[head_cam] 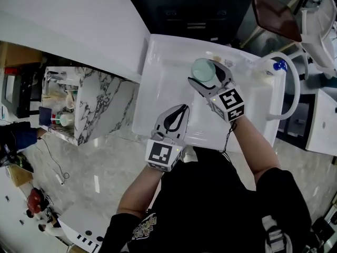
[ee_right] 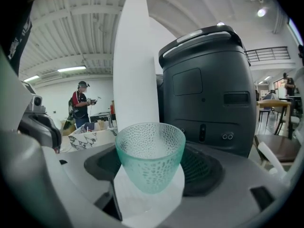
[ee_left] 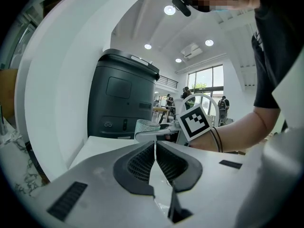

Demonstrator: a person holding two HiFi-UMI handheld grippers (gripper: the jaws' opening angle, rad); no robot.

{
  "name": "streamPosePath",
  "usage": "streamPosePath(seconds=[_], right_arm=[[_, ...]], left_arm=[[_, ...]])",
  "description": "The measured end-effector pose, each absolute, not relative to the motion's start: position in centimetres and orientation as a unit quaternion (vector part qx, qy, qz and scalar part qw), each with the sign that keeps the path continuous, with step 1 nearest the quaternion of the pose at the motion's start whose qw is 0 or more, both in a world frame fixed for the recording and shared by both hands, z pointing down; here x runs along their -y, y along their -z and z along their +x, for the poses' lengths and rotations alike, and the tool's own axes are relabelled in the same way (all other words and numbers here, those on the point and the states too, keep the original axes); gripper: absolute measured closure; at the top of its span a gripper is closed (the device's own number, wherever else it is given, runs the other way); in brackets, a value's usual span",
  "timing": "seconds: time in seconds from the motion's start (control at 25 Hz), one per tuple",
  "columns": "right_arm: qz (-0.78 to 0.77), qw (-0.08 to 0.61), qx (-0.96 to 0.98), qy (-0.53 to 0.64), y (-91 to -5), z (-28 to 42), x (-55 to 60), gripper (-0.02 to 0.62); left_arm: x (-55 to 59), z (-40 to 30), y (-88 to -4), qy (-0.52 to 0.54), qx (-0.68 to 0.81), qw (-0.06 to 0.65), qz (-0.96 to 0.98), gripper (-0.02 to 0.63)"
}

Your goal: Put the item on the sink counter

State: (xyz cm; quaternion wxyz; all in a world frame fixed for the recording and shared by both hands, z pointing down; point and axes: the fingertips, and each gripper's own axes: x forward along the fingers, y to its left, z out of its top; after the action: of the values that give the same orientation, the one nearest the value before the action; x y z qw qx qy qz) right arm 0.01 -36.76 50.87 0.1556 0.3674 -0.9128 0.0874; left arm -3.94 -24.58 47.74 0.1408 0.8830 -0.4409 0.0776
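cup (ee_right: 150, 148) sits gripped in right tongs (ee_right: 151, 172); left tongs (ee_left: 155, 158) pressed together, empty.

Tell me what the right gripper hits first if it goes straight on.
Probably the white column dead ahead of the right gripper and its glass cup; the dark grey unit stands just beside. Depth is unclear.

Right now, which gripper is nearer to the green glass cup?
The right. The right gripper is shut on the green cup, holding it over the sink. The left gripper is shut on nothing, by the sink's near edge, apart from the cup.
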Motion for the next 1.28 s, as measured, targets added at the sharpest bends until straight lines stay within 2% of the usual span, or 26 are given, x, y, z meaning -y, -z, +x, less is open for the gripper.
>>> streamPosePath(seconds=[0.4,1.28], right_arm=[[0.368,0.184,0.908,-0.075,-55.3,-0.5,41.5,0.173],[0.407,0.186,0.892,-0.059,-60.0,-0.4,46.7,0.173]], left_arm=[[25.3,-3.5,-49.4,-0.091,0.438,0.168,0.879,0.583],[25.1,-6.4,-51.1,-0.106,0.476,0.209,0.847,0.583]])
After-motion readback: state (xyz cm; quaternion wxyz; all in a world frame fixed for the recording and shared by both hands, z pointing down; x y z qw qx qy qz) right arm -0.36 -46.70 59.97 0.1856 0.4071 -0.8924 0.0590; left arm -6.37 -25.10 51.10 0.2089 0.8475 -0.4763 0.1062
